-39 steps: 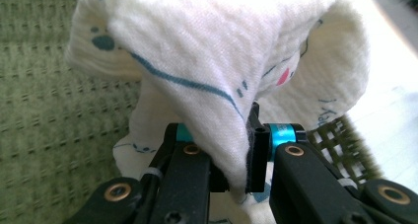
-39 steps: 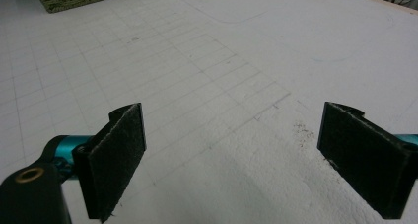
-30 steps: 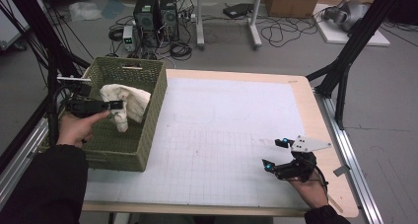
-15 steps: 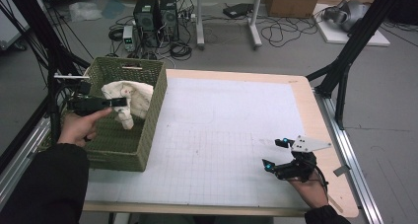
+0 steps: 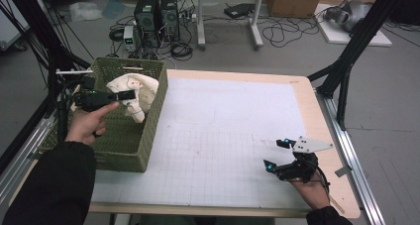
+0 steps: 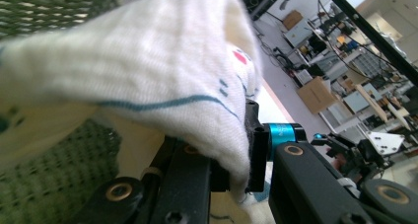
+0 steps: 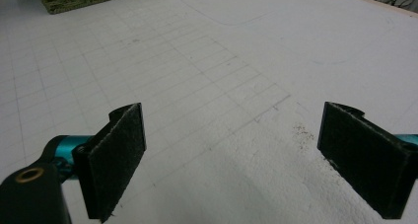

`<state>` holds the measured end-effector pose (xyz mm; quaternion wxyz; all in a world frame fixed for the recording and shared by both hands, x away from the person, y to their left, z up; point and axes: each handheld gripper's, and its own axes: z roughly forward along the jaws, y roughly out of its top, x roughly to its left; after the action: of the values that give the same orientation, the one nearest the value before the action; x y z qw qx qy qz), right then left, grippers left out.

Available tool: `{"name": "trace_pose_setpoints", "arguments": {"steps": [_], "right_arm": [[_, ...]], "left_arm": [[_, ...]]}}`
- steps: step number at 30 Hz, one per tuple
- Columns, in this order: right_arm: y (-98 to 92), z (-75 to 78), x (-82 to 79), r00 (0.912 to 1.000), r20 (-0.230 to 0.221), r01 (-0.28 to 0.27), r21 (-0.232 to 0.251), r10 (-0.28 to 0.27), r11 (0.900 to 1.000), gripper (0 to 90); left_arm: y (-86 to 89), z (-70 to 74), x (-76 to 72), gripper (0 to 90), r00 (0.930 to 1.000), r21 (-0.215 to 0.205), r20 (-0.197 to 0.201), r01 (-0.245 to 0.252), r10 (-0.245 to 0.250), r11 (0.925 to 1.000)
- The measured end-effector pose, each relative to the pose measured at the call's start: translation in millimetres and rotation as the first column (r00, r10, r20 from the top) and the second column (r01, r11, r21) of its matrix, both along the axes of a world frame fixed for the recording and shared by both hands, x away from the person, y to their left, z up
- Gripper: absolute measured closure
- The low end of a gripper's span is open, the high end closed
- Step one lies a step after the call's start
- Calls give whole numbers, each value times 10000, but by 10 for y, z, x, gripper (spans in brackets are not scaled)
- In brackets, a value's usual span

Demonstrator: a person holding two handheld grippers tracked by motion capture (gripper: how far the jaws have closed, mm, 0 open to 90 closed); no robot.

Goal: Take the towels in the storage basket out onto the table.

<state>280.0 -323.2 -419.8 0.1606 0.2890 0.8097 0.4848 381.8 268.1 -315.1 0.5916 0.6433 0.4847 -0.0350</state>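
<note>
Left gripper [image 5: 126,94] pinches a fold of a white cloth [image 5: 141,88] and holds it above the green woven basket [image 5: 148,131] at the left edge of the bench [image 5: 233,136]. In the left gripper view the cloth [image 6: 148,81] drapes over the jaws, which are pressed together on the fabric, with the basket wall [image 6: 54,7] behind it.

For a clean lift, the grip should probably stay firm, since only a fold is caught and the rest hangs free. The loose end trails down inside the basket, so a straight upward pull is likely safer than a sideways one, which could drag fabric across the right-hand wall and tip or shift the basket. Once the hanging end clears the rim, the cloth can travel right, toward the open bench.

Right gripper [image 5: 280,155] rests near the right front corner of the bench, well apart from the basket, its jaws spread with nothing between them; its pads [image 7: 118,150] frame bare bench surface [image 7: 222,61].

The cloth bunches around the left gripper's tip, extending to the far right of it, over the middle of the basket.
</note>
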Motion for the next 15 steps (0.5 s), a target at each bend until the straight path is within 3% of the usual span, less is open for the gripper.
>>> {"name": "trace_pose_setpoints", "arguments": {"steps": [15], "right_arm": [[6, 12, 3, 10000, 36, -20, 18, 20, 10000, 102]], "left_arm": [[-344, 132, 47, 845, 9964, -116, 411, 745, -740, 9972]]}}
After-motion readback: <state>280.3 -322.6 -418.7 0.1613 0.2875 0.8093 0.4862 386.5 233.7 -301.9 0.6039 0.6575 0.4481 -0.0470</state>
